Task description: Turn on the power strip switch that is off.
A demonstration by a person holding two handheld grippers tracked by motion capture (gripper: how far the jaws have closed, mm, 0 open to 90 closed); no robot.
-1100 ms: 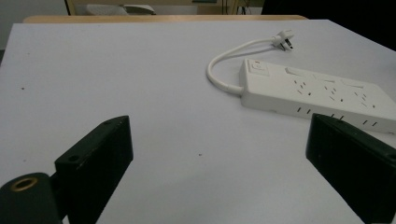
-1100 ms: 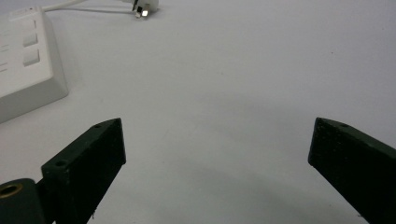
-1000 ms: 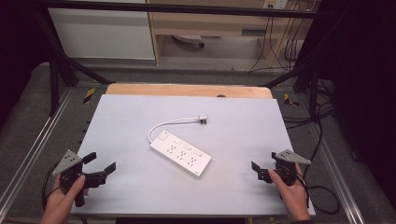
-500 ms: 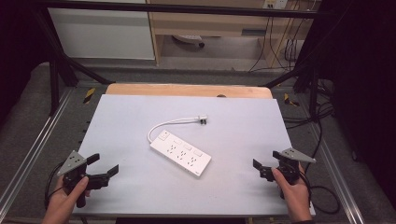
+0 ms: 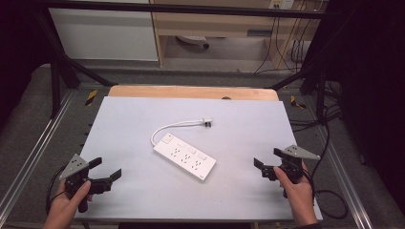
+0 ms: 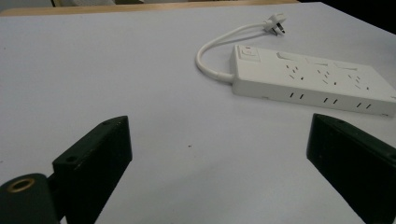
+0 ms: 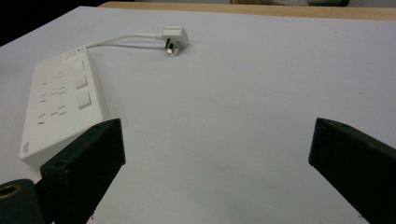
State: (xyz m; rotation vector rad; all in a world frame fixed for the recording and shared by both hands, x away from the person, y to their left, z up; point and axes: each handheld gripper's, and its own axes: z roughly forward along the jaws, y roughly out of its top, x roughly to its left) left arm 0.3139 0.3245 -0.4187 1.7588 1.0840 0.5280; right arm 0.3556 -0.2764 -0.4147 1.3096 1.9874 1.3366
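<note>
Black tools (image 5: 106,172) (image 5: 267,161) wide apart, empty

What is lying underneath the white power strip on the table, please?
The power strip lies flat on the pale table; its cable and plug rest beside it. Anything beneath its body is covered, but no edge sticks out.

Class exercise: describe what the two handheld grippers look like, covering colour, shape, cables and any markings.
Both the left gripper and the right gripper are black, each with two flat, blocky jaws that have small screw holes. Each carries a grey three-cornered plate on top and trails a black cable. In the gripper views a brass-coloured ring sits by one jaw. No markings are legible.
</note>
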